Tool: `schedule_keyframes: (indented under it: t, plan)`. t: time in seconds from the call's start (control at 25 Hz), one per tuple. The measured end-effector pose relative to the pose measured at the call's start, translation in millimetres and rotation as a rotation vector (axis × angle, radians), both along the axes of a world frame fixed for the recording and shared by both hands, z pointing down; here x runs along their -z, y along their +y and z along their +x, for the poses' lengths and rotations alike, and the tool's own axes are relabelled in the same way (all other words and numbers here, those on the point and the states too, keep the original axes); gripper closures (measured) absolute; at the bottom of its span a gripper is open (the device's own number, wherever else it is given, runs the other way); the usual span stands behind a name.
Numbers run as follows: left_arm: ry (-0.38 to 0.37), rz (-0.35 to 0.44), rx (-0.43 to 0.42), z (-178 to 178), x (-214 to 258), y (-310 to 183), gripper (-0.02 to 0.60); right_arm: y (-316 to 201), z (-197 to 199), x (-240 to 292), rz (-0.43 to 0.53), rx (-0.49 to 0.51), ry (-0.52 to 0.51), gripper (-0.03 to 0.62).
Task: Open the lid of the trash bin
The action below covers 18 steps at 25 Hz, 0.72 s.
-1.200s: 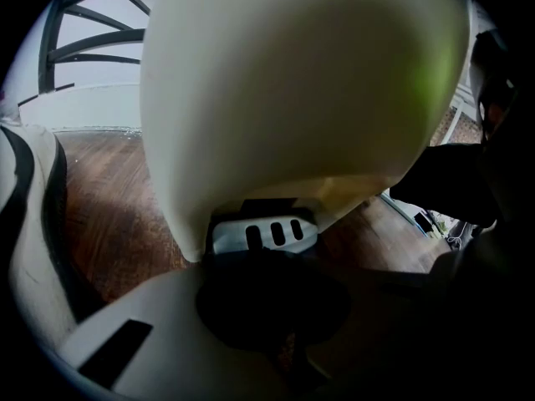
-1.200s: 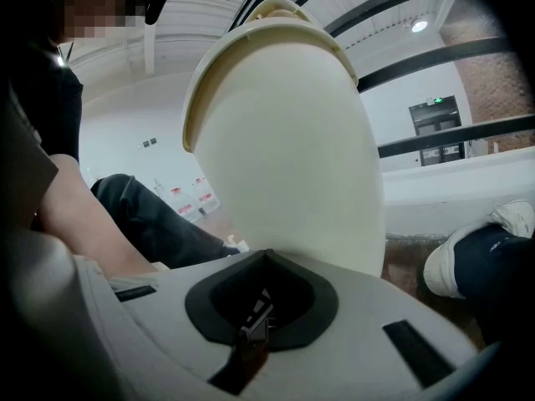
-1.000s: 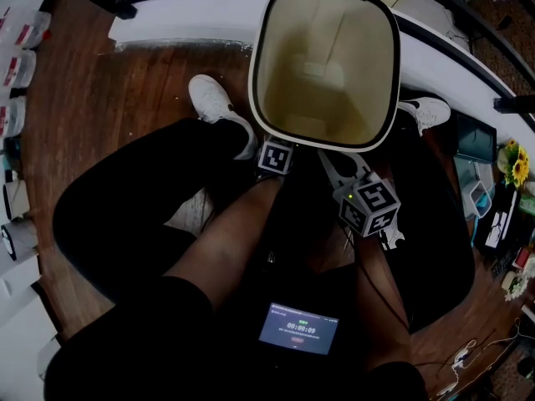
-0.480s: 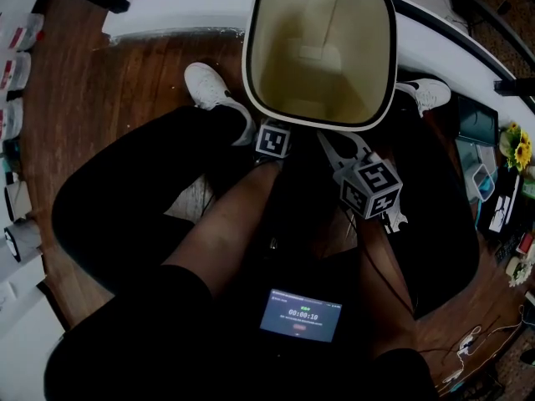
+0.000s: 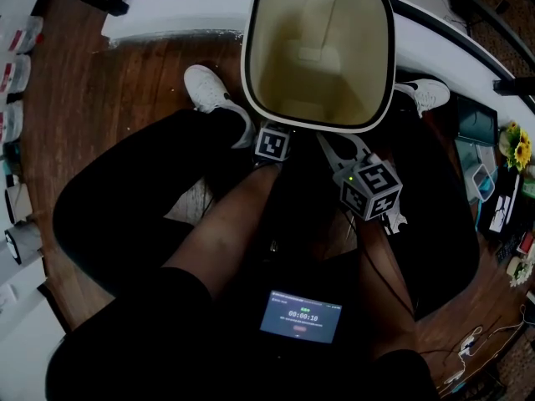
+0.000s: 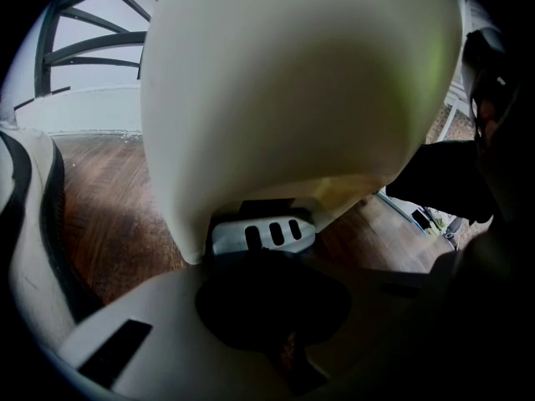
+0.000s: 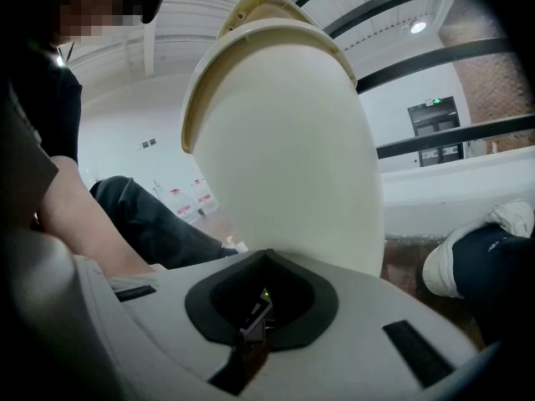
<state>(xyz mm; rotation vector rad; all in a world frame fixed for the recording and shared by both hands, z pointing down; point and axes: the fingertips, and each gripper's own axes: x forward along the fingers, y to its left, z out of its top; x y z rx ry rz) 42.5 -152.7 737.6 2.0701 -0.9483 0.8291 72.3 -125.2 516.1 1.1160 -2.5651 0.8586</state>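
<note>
The cream trash bin (image 5: 255, 73) stands on the floor between the person's feet, and I look straight down into its open mouth. In the right gripper view the bin (image 7: 284, 165) rises close ahead, with its lid (image 7: 251, 7) tipped up behind the rim. My left gripper (image 5: 274, 143) sits at the bin's near side, its tip hidden under the rim. In the left gripper view the left gripper (image 6: 276, 307) looks shut and empty, with a grey slotted pedal (image 6: 263, 234) at the bin's foot just beyond its tip. My right gripper (image 5: 344, 155) is beside the bin and apart from it. Up close the right gripper (image 7: 251, 316) looks shut and empty.
The person's legs and white shoes (image 5: 209, 98) flank the bin on the wooden floor (image 5: 125, 82). A white curved ledge (image 5: 167, 11) runs behind the bin. A small lit screen (image 5: 301, 316) sits at the person's waist. Clutter and a flower (image 5: 510, 149) lie at the right edge.
The bin's mouth has shifted slightly up and left in the head view since a second ago. Both grippers keep their places by the bin's near side.
</note>
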Motion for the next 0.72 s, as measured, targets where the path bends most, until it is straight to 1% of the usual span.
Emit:
schedule_keyframes:
  t: [0.16,0.56,0.72]
  plan:
    - [-0.010,0.010,-0.019,-0.7,1.3,0.9,0.546,0.8,-0.2,0.1,-0.004,-0.003,-0.001,0.571]
    - [-0.024,0.042,-0.028,-3.0,6.5,-0.3,0.546,1.5,-0.5,-0.9,-0.005,-0.004,0.006,0.571]
    - [-0.041,0.070,-0.057,-2.4,11.9,1.3,0.546,3.0,-1.9,0.7,-0.005,-0.005,0.003,0.571]
